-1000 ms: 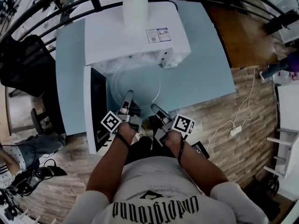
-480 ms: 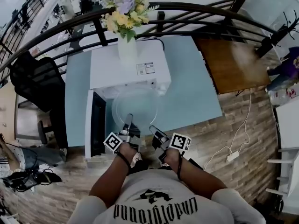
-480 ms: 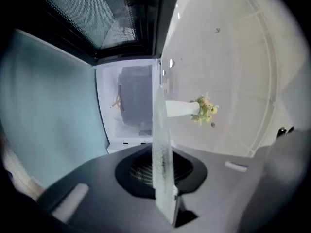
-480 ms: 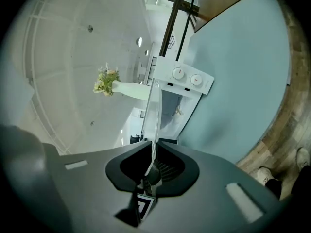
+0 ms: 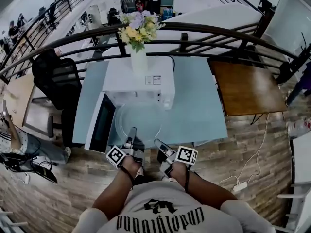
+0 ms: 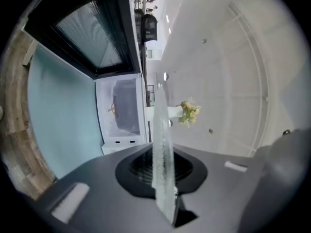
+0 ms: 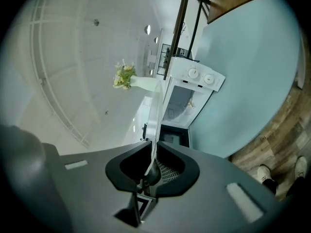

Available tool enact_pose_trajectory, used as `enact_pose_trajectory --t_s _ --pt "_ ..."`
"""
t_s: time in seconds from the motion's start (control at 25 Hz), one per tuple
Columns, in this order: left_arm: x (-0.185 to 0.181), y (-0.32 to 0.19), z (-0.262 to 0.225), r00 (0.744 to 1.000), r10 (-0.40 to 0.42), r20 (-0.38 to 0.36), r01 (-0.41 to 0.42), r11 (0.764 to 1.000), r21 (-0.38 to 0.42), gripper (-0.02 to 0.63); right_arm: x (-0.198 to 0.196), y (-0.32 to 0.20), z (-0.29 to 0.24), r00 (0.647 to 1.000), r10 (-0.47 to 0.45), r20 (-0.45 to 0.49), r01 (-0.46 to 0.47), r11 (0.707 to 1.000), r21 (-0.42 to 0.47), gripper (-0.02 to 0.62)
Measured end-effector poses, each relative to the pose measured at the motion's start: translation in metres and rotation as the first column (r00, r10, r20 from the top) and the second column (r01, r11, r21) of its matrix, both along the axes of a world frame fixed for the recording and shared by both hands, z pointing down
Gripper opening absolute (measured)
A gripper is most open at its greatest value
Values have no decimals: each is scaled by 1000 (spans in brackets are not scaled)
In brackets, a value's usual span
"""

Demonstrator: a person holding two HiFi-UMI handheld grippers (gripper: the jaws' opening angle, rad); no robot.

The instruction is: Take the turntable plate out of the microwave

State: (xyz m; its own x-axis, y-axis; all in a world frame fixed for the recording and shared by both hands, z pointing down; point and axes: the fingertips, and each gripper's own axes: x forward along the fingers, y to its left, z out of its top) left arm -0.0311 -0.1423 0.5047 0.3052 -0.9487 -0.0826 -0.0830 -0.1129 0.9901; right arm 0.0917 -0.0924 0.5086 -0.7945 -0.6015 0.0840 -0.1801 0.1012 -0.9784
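Clear round glass turntable plate, just in front of open white microwave, near rim clamped by left gripper and right gripper

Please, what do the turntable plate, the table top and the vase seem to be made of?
The turntable plate is probably clear glass: the table top shows through it, and its edge looks frosted and pebbled in the left gripper view. The table top is smooth, matte and pale blue, maybe laminate or paint; it is hard to tell. The vase is opaque white, possibly ceramic.

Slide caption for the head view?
Left gripper and right gripper hold the glass plate in front of the open microwave.
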Motion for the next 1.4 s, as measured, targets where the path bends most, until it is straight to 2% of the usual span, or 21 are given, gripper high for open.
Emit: enact_pose_trajectory --t_s 0.2,0.4,0.56,0.68,0.76,0.84,0.96,1.12,1.24,1.4 --pt "10 39 -18 999 -44 27 44 999 7 74 9 32 -11 996 -80 50 79 997 21 34" --pt "14 74 -28 996 -57 65 56 998 18 74 20 66 -10 993 -115 6 115 993 -12 34" --pt "16 96 -36 998 -45 46 43 999 33 74 22 92 -15 994 -112 7 113 993 -36 34" --pt "15 113 -40 999 -31 33 30 999 42 74 15 106 -29 991 -120 60 118 992 38 34" --pt "12 124 -42 999 -21 32 20 999 47 74 10 116 -37 991 -119 57 113 989 98 35" --pt "5 135 -44 999 -10 32 8 999 49 74 5 127 -44 994 -108 19 104 984 145 35" --pt "-9 152 -47 999 15 45 -18 998 54 74 -3 153 -33 998 -55 -25 56 998 37 34" --pt "-27 179 -54 997 57 58 -60 997 55 74 -21 186 -32 999 -14 -41 14 1000 7 35" --pt "-39 202 -61 995 85 55 -88 995 56 74 -41 206 -49 1000 -11 1 11 993 118 35" --pt "-53 228 -62 989 132 71 -136 989 59 74 -59 237 -56 1000 20 20 -23 989 148 35"
